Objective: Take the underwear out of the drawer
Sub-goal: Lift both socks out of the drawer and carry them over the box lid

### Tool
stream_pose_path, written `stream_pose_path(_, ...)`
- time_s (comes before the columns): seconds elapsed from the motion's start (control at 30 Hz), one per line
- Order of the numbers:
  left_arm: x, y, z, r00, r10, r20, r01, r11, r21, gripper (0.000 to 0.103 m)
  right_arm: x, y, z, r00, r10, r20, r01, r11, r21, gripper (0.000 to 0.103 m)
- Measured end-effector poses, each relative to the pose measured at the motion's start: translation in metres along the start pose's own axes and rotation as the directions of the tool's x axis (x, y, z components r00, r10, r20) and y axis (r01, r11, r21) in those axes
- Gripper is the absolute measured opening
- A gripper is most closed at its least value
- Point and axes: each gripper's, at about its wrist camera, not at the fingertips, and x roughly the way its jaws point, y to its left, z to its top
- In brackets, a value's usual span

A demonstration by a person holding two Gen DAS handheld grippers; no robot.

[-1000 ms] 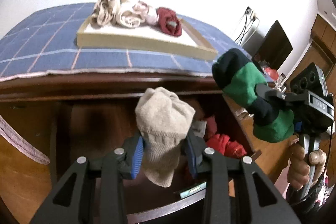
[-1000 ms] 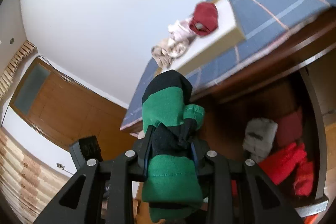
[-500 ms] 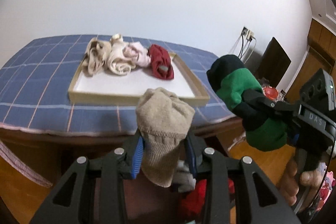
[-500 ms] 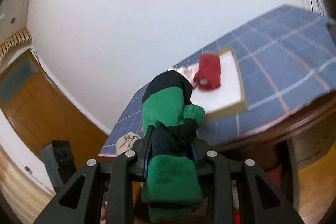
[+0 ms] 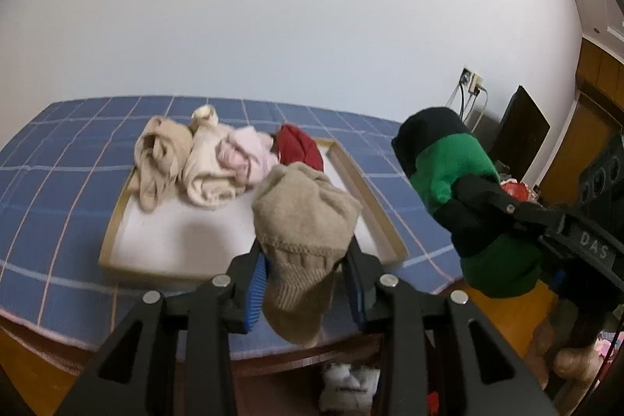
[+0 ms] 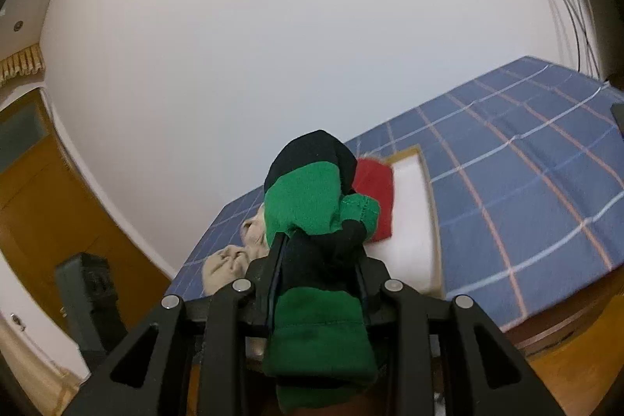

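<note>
My left gripper (image 5: 306, 281) is shut on a rolled beige knit bundle (image 5: 306, 221), held up in front of the tray (image 5: 374, 217). My right gripper (image 6: 318, 283) is shut on a rolled green and black bundle (image 6: 312, 205); the left wrist view shows the same bundle (image 5: 456, 178) at the right, level with the tray's right side. On the white-lined wooden tray lie beige (image 5: 160, 158), cream (image 5: 206, 166), pink (image 5: 245, 153) and red (image 5: 298, 147) rolled pieces. The red piece (image 6: 374, 197) shows behind the green bundle. The drawer is almost out of sight below.
The tray rests on a blue checked cloth (image 5: 58, 158) that covers the wooden chest top. A white rolled piece (image 5: 347, 383) shows low down in the drawer. A wall socket with cables (image 5: 470, 84), a dark screen (image 5: 520, 131) and wooden doors stand at the right.
Both grippers have risen out of the drawer with their bundles and come up to the chest top. The tray now lies straight ahead and the drawer has dropped out of view.
</note>
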Motion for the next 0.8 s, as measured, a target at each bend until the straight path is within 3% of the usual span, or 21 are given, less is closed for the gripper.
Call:
stream_pose_path(0.33,0.053,0.006,0.023,0.998,0.035,-0.043,-0.036,0.999,-0.017,0.034,0.067,-0.018,0.037,0.983,-0.180,0.038,0.181,0.982,-0.052,0.032)
stream_pose_path(0.8,0.109,-0.001,0.031,0.984,0.110,-0.140,-0.112,0.994,-0.007,0.034,0.146,-0.037,0.071,0.946,-0.300,-0.124,0.298,0.954,-0.035,0.032)
